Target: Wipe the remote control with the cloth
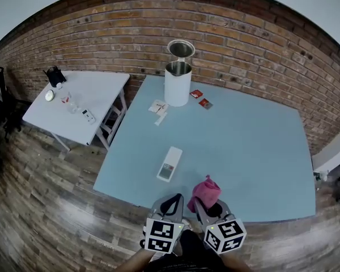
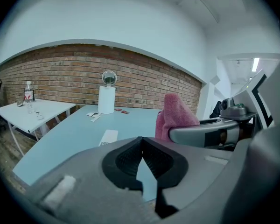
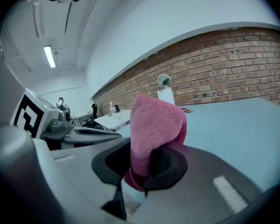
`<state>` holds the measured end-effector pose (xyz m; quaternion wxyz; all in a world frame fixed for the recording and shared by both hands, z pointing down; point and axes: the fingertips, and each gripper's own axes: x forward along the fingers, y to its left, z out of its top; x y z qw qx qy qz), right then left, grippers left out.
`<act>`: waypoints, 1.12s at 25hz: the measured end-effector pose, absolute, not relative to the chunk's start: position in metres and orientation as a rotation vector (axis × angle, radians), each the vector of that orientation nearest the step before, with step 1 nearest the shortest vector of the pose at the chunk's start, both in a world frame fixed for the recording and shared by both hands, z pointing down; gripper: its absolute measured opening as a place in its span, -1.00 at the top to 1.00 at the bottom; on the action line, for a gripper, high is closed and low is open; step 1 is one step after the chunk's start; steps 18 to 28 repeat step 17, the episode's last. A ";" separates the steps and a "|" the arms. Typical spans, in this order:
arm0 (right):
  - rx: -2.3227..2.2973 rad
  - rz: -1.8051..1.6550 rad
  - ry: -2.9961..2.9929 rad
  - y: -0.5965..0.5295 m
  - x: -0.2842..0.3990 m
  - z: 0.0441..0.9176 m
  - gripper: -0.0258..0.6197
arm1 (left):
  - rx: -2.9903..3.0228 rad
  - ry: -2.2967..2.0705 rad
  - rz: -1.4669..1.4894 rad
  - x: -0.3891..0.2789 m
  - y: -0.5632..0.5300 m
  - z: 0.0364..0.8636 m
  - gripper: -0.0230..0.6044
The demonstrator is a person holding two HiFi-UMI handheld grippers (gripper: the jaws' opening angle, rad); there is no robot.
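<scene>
surface: pale-blue table, brick wall behind | left hand-held gripper closed, empty | right hand-held gripper clamping pink cloth

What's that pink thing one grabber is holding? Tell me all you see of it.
It is a pink cloth, soft and nubbly like towelling, bunched into a rounded peak. The right gripper has its jaws shut on its lower part, so the rest stands up above them. It is held over the near edge of the blue table and seems clear of it.
</scene>
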<state>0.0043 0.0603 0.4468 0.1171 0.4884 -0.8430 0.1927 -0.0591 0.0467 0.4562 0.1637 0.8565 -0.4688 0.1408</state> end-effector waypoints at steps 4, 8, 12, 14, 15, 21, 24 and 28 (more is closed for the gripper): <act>1.459 0.550 -2.460 0.071 0.008 0.443 0.70 | 2.443 -1.325 0.391 -0.057 0.055 0.457 0.93; 1.486 0.553 -2.447 0.078 0.012 0.445 0.70 | 2.443 -1.308 0.383 -0.056 0.061 0.460 0.93; 1.495 0.547 -2.445 0.085 0.012 0.443 0.70 | 2.456 -1.296 0.378 -0.054 0.065 0.458 0.93; 1.497 0.545 -2.448 0.087 0.011 0.441 0.70 | 2.460 -1.292 0.375 -0.054 0.066 0.456 0.93; 1.498 0.544 -2.450 0.088 0.010 0.440 0.70 | 2.462 -1.289 0.374 -0.053 0.067 0.455 0.93; 1.500 0.543 -2.455 0.089 0.010 0.438 0.70 | 2.469 -1.286 0.372 -0.052 0.069 0.453 0.93; 1.500 0.543 -2.455 0.089 0.010 0.438 0.70 | 2.469 -1.286 0.372 -0.052 0.069 0.453 0.93; 1.500 0.543 -2.455 0.089 0.010 0.438 0.70 | 2.469 -1.286 0.372 -0.052 0.069 0.453 0.93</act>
